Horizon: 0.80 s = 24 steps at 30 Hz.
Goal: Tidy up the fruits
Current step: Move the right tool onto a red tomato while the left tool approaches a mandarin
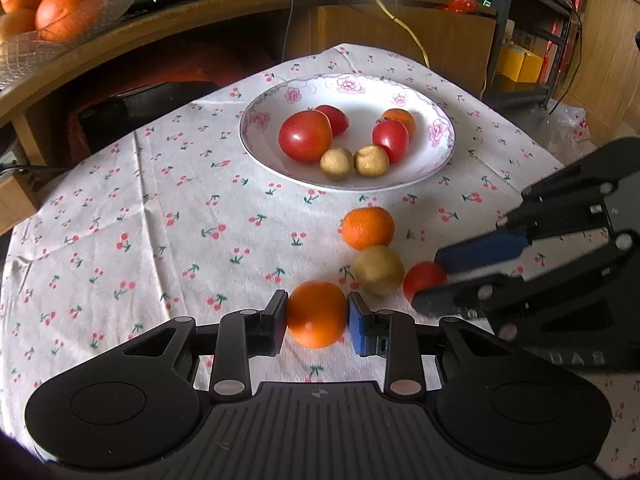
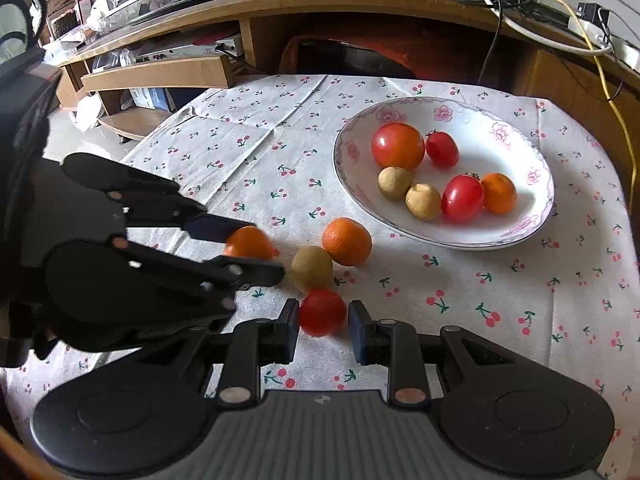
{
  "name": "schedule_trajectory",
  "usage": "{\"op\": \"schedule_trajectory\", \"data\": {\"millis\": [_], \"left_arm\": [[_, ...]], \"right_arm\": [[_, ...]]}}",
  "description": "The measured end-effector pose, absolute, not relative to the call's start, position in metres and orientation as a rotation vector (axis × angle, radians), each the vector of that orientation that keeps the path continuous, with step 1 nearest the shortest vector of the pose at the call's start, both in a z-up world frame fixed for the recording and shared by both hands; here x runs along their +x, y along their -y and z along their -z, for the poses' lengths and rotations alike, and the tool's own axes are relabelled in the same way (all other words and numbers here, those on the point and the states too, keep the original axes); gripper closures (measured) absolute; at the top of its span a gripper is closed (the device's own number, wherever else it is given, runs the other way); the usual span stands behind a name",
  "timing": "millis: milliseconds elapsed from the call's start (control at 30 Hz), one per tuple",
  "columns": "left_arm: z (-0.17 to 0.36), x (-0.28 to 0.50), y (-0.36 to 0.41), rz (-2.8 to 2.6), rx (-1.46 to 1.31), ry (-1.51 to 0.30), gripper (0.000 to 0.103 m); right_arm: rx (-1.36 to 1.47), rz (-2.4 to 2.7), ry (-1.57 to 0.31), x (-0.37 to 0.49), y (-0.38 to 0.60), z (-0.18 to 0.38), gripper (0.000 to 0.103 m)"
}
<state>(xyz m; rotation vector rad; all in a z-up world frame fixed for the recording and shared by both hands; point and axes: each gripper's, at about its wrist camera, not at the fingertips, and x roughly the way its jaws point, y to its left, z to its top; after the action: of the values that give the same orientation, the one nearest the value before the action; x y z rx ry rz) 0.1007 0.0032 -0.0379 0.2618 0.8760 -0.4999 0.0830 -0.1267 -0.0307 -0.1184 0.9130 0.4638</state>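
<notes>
My left gripper [image 1: 318, 320] is shut on an orange mandarin [image 1: 316, 314], low over the cherry-print cloth; in the right wrist view this gripper [image 2: 256, 248] and mandarin [image 2: 248, 244] show at the left. My right gripper [image 2: 324, 318] straddles a small red tomato [image 2: 322, 311] that rests on the cloth. Its left pad touches the tomato and a thin gap shows at the right pad. Between the grippers and the plate lie a second mandarin [image 1: 368, 227] and a brown kiwi-like fruit [image 1: 378, 270]. The flowered white plate [image 1: 256, 148] holds tomatoes, a mandarin and two brown fruits.
A wooden desk curves behind the table, with a glass bowl of oranges [image 1: 60, 12] and loose cables [image 1: 400, 24] on it. The cloth-covered table drops off at the left [image 1: 16, 248] and right edges. In the right wrist view low shelves [image 2: 160, 76] stand at the far left.
</notes>
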Motion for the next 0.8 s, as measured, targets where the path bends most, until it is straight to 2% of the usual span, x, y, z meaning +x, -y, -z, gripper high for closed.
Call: {"op": "schedule_trajectory", "data": {"millis": [633,700,800], "left_arm": [[0.038,0.047,-0.001,0.541,0.282,-0.956,0.063],[0.039,0.047,0.000,0.541,0.282,-0.955,0.059],[0.039,0.045,0.001,0.541,0.290,-0.945,0.058]], "right_arm": [[-0.127,-0.444,-0.953,0.044,0.135,0.032,0.079],[-0.115,-0.443,-0.952,0.046,0.134,0.033,0.079],[-0.126,-0.450,-0.944,0.048,0.131,0.035,0.079]]}}
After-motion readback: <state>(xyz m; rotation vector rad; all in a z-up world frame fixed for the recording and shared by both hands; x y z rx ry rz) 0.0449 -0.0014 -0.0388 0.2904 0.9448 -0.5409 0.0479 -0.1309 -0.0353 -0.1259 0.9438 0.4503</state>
